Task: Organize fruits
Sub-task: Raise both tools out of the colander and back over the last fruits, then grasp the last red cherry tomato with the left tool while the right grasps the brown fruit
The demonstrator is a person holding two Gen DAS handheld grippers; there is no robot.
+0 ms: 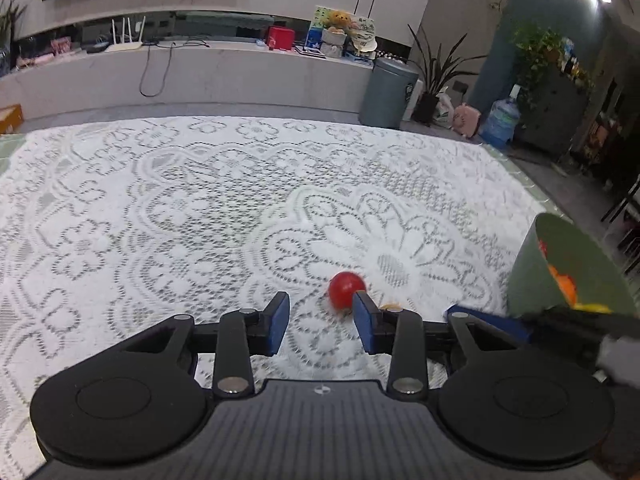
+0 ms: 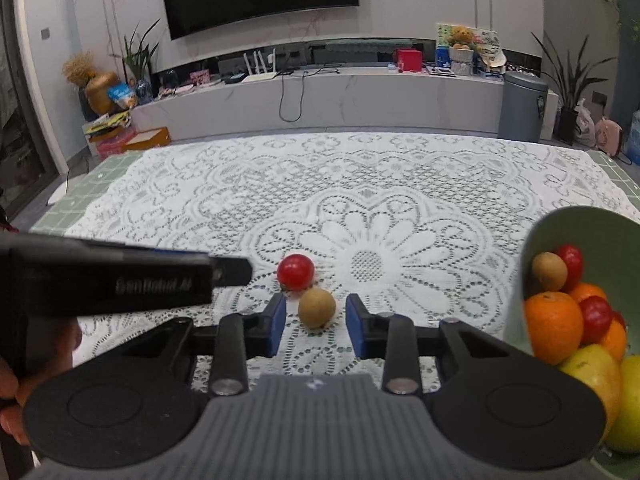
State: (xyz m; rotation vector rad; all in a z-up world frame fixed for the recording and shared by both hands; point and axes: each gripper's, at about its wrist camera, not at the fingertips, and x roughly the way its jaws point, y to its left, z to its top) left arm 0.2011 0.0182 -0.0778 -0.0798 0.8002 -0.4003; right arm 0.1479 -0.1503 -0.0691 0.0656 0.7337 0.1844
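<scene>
On the white lace tablecloth (image 2: pixel 360 184) two small fruits lie close together: a round red cherry tomato (image 2: pixel 295 271) and, just beside it at about 5 o'clock, a round brown fruit with dull skin (image 2: pixel 317 307); whether they touch I cannot tell. In the right wrist view the right gripper (image 2: pixel 316 322) is low over the cloth with its blue-padded fingers apart, and the brown fruit sits between the fingertips, touching neither pad. At 3 o'clock the pale green bowl (image 2: pixel 592 232) is cut off by the frame edge; inside it are oranges, red tomatoes, one more brown fruit and yellow-green fruits, partly hidden behind the gripper body. In the left wrist view the left gripper (image 1: pixel 321 322) has its fingers apart too, with nothing between them. The red tomato (image 1: pixel 345 289) is at 1 o'clock from the gap, partly hidden behind the right fingertip and blurred by motion. The brown fruit is almost fully covered there; only a blurred yellowish trace shows near the finger. The bowl (image 1: pixel 532 280) at 3 o'clock is also cut off, and the right gripper's dark body crosses in front of it.
</scene>
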